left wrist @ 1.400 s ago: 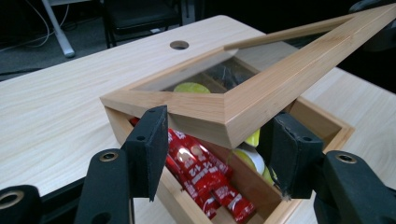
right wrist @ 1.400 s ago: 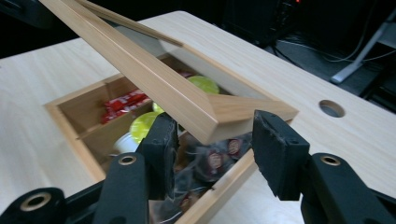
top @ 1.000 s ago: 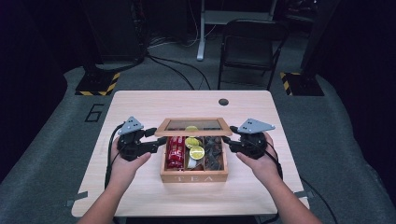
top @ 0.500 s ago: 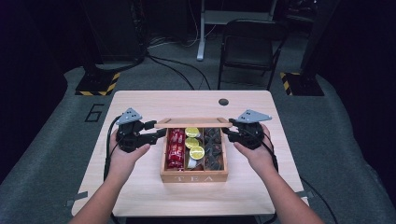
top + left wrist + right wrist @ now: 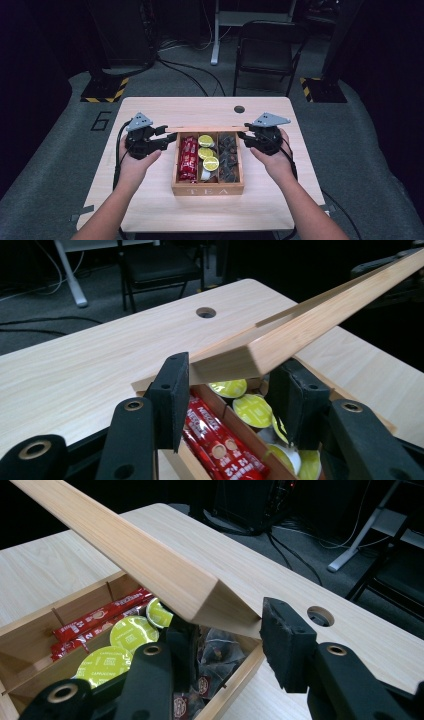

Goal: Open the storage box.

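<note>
Dark room; on the desk [image 5: 150,210] the tea box [image 5: 207,189] lid [image 5: 207,129] stands raised at the far edge, its ends between the closing left claw [image 5: 167,136] and right claw [image 5: 246,136], both gripping it.

"TEA" on wooden box [image 5: 207,190] front, "CAPPUCCINO" on yellow capsules [image 5: 102,666], "6" on floor [image 5: 101,121]

Lid [image 5: 150,565] ran off the top left edge in right gripper view, hiding the box's [image 5: 30,625] back wall. Print on the sachets [image 5: 188,157] was too small to read. Dark bags [image 5: 229,156] stayed indistinct.
</note>
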{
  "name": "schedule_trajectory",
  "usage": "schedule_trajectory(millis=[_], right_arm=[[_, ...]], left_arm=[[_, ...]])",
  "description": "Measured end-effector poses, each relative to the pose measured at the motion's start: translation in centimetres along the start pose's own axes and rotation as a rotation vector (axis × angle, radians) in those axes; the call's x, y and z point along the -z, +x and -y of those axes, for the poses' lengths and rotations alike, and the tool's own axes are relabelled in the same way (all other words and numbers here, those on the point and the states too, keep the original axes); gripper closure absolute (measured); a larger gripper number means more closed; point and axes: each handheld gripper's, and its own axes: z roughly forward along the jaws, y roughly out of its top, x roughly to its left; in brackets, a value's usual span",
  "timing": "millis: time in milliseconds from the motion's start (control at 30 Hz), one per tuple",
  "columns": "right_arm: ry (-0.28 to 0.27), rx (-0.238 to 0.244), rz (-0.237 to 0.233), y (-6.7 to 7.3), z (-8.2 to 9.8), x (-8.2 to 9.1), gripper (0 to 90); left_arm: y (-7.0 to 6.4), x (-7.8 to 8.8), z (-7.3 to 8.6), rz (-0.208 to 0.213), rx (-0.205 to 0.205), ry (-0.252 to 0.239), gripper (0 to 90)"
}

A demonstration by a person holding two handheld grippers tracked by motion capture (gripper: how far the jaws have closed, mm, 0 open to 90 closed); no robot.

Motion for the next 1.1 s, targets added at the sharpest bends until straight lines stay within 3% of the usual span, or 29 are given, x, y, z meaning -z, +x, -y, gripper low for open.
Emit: schedule_trajectory(millis=[467, 567, 800, 1100], right_arm=[[-0.017, -0.021, -0.011, -0.9, -0.8, -0.4, 58.7], [-0.017, -0.045, -0.024, -1.2, -1.0, -0.6, 58.4], [-0.012, -0.017, -0.011, -1.4, -1.6, -0.9, 57.7], [0.01, -0.05, 0.007, -2.0, -1.1, -2.7, 56.4]], left_arm=[[0.6, -1.3, -0.5, -0.055, -0.026, -0.013, 59.3], [0.6, -1.4, -0.6, -0.061, -0.025, -0.014, 59.8], [1.2, -1.7, -1.3, -0.056, 0.001, -0.019, 59.8], [1.5, -2.0, -2.0, -0.059, 0.001, -0.013, 59.9]])
